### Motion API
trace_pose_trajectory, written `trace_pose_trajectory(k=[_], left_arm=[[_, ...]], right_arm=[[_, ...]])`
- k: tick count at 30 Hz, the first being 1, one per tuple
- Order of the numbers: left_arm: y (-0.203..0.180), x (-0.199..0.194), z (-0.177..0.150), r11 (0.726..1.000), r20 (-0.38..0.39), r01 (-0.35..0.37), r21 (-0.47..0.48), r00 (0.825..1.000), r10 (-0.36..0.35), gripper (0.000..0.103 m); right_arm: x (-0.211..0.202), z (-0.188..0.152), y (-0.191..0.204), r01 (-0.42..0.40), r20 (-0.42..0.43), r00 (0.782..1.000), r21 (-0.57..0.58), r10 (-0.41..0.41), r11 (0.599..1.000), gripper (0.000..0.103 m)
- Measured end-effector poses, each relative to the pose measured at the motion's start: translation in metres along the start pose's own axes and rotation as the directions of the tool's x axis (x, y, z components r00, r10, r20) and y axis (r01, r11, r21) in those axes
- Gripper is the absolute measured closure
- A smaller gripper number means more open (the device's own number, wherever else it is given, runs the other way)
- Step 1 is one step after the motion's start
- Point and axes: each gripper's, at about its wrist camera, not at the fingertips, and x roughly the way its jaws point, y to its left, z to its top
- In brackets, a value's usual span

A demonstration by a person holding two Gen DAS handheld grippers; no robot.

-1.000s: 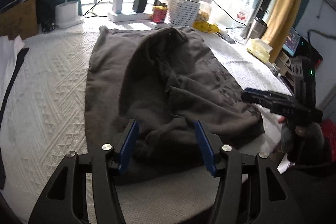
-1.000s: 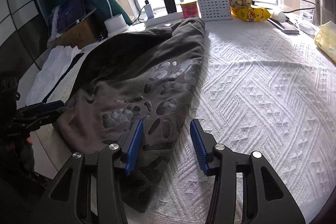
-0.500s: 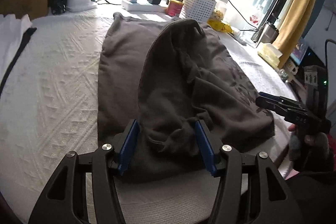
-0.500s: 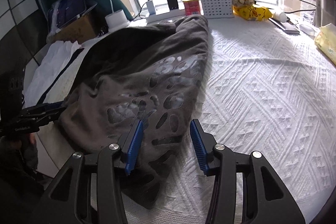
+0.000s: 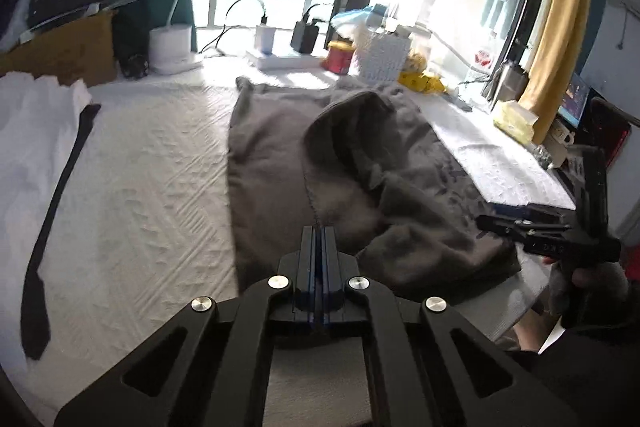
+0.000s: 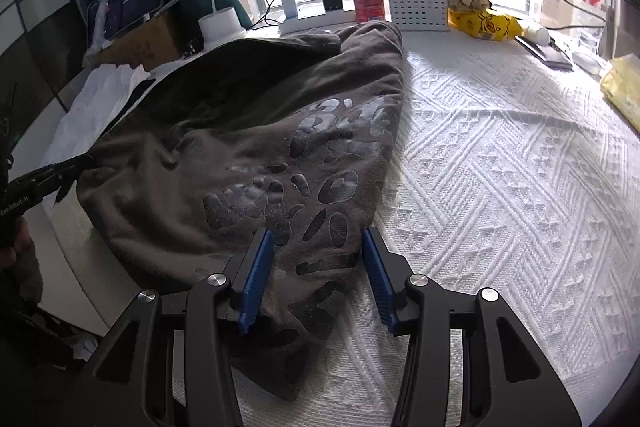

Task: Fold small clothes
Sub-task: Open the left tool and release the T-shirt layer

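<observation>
Left gripper (image 5: 319, 233) closed (pinching shirt (image 5: 360, 163)).

Left claw (image 5: 319, 235) clamped shut on a raised hem of grey shirt (image 5: 360, 167), rest rumpled on white-covered table (image 5: 140, 195). Right claw (image 5: 516, 223) at shirt's right edge; black tie (image 5: 52, 211) far left
</observation>
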Motion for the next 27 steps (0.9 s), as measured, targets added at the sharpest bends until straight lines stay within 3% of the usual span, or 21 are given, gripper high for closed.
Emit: trace_pose_trajectory(k=[8, 13, 17, 18, 20, 21, 22, 24, 27], left_arm=[[0.027, 0.001, -0.002, 0.997, -0.011, -0.073, -0.035, 0.997, 0.072, 0.102], [0.028, 0.018, -0.013, 0.999, -0.108, -0.028, -0.036, 0.994, 0.024, 0.102], [0.026, 0.014, -0.009, 0.998, -0.104, -0.048, -0.036, 0.994, 0.044, 0.101], [0.027, 0.013, -0.005, 0.997, -0.092, -0.064, -0.035, 0.994, 0.061, 0.098], [0.027, 0.012, 0.002, 0.996, -0.065, -0.091, -0.005, 0.994, 0.091, 0.080], [0.026, 0.014, 0.008, 0.994, -0.052, -0.109, 0.027, 0.993, 0.110, 0.061], [0.025, 0.017, 0.014, 0.990, -0.038, -0.126, 0.056, 0.991, 0.128, 0.050], [0.021, 0.024, 0.029, 0.983, -0.015, -0.145, 0.114, 0.989, 0.148, 0.050], [0.011, 0.035, 0.054, 0.980, 0.015, -0.105, 0.171, 0.994, 0.104, 0.050]], right_arm=[[-0.005, 0.004, 0.015, -0.013, 0.003, 1.000, -0.044, 0.013, 0.999, 0.054], [-0.001, 0.003, 0.011, -0.007, -0.005, 1.000, -0.036, 0.007, 0.999, 0.054], [0.000, 0.004, 0.004, -0.003, -0.005, 1.000, -0.017, 0.003, 1.000, 0.054], [-0.001, 0.006, 0.002, 0.002, 0.000, 1.000, -0.019, -0.002, 1.000, 0.054], [-0.003, 0.012, 0.000, 0.010, 0.015, 1.000, -0.019, -0.009, 1.000, 0.054], [-0.003, 0.015, -0.001, 0.013, 0.022, 1.000, -0.017, -0.012, 1.000, 0.054], [-0.004, 0.017, -0.003, 0.015, 0.029, 0.999, -0.015, -0.015, 1.000, 0.054], [-0.005, 0.024, -0.008, 0.025, 0.045, 0.999, -0.013, -0.024, 1.000, 0.054], [-0.006, 0.032, -0.017, 0.044, 0.063, 0.997, -0.003, -0.044, 0.999, 0.054]])
